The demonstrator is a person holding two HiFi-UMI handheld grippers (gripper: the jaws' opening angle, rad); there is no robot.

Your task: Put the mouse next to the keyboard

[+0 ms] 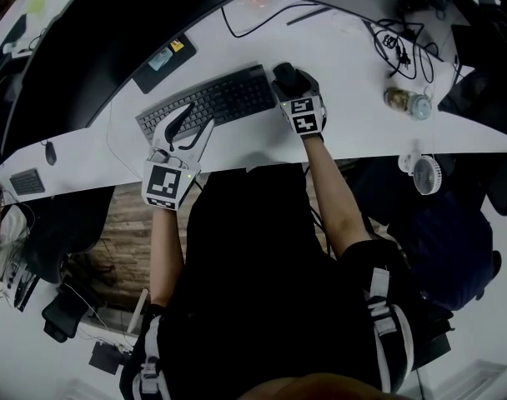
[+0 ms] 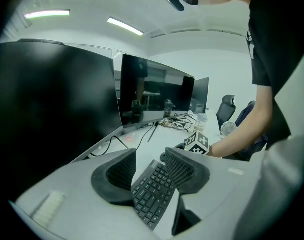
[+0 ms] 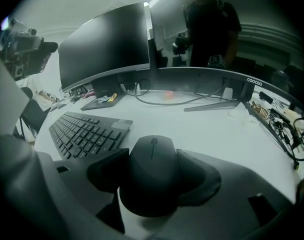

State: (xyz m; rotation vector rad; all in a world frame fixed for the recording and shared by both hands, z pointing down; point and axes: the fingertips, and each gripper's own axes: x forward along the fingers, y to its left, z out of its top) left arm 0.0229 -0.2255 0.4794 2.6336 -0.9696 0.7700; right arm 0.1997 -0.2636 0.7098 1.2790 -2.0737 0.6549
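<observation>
A black mouse [image 1: 284, 76] [image 3: 152, 169] rests on the white desk [image 1: 353, 127] just off the right end of the black keyboard [image 1: 213, 100] [image 3: 82, 131]. My right gripper [image 1: 292, 87] [image 3: 152, 178] reaches over the desk's front edge, and its two dark pads lie against the mouse's left and right sides, shut on it. My left gripper [image 1: 192, 123] [image 2: 151, 170] hovers over the keyboard's [image 2: 153, 193] near left part, its jaws open with only keys showing between them.
A large curved monitor [image 1: 112, 23] stands behind the keyboard, with a flat dark stand plate [image 1: 165, 60] under it. Tangled cables [image 1: 397, 42] and a small bottle [image 1: 409, 102] lie at the right. A small white fan [image 1: 426, 174] hangs at the desk's front edge.
</observation>
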